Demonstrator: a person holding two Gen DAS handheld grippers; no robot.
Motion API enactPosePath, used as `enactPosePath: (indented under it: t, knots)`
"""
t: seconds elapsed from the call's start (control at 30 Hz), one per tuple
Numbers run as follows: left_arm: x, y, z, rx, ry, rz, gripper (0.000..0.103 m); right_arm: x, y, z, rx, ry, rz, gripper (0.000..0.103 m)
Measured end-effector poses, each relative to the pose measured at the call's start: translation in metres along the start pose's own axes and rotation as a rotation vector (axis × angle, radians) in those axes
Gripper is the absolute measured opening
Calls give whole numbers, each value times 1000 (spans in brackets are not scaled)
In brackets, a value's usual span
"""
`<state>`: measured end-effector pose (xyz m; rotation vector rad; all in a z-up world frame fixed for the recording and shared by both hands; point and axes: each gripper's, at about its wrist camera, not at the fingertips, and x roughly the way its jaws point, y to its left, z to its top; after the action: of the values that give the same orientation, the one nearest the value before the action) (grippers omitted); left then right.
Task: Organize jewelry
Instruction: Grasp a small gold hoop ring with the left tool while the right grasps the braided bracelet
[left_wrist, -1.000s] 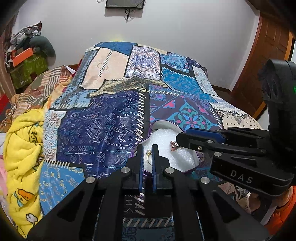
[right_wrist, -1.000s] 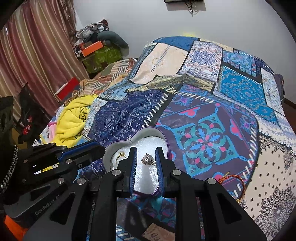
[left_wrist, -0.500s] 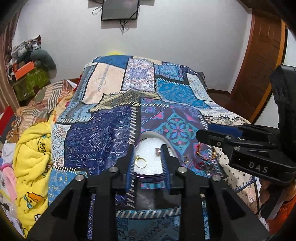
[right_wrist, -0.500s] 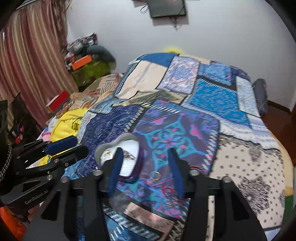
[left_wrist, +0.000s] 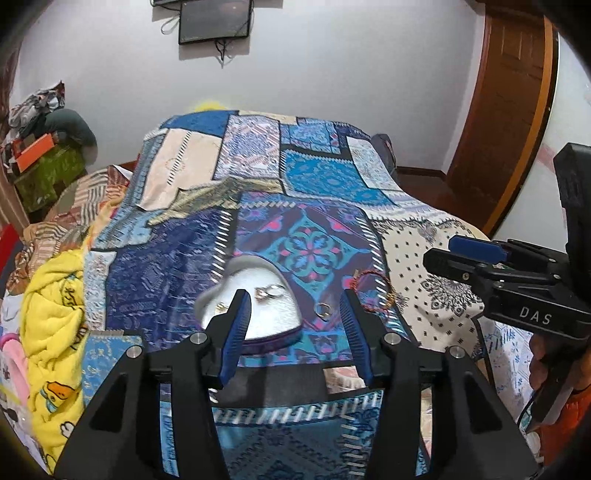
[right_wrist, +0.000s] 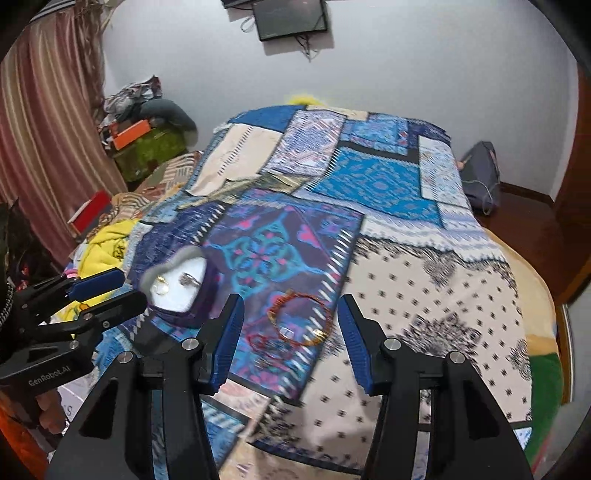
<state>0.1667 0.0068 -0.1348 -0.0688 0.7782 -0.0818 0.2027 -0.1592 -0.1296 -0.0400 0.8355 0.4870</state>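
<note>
Jewelry: two rings (left_wrist: 266, 292) lie in the heart-shaped box (left_wrist: 255, 314) on the quilt (left_wrist: 314, 177); a loose ring (left_wrist: 324, 309) sits just beside the box at 3 o'clock, and bracelets (right_wrist: 297, 319) lie further that way. "DAS" reads on the right gripper (right_wrist: 290, 332), "GenRobot.AI" on the left gripper (left_wrist: 293, 321). A second ago each gripper sat nearly closed over a ring in the box; now both have backed off, jaws apart and empty, the left's having just been opening.
</note>
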Motion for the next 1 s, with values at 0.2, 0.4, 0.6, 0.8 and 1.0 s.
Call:
enactPosePath:
  t: [0.2, 0.4, 0.6, 0.8, 1.0]
  knots:
    - [25, -14, -12, 0, 75, -39, 49, 11, -17, -15, 15, 53, -18, 49]
    - [56, -22, -29, 8, 161, -62, 49, 30, -23, -28, 3, 114, -17, 49]
    - [81, -21, -37, -12, 213, -87, 43, 49, -28, -27, 4, 146, -8, 49]
    - [94, -20, -31, -15, 210, -92, 39, 63, -29, -22, 0, 157, 16, 49]
    - [107, -19, -25, -15, 204, -80, 36, 79, -24, -20, -20, 180, 32, 36]
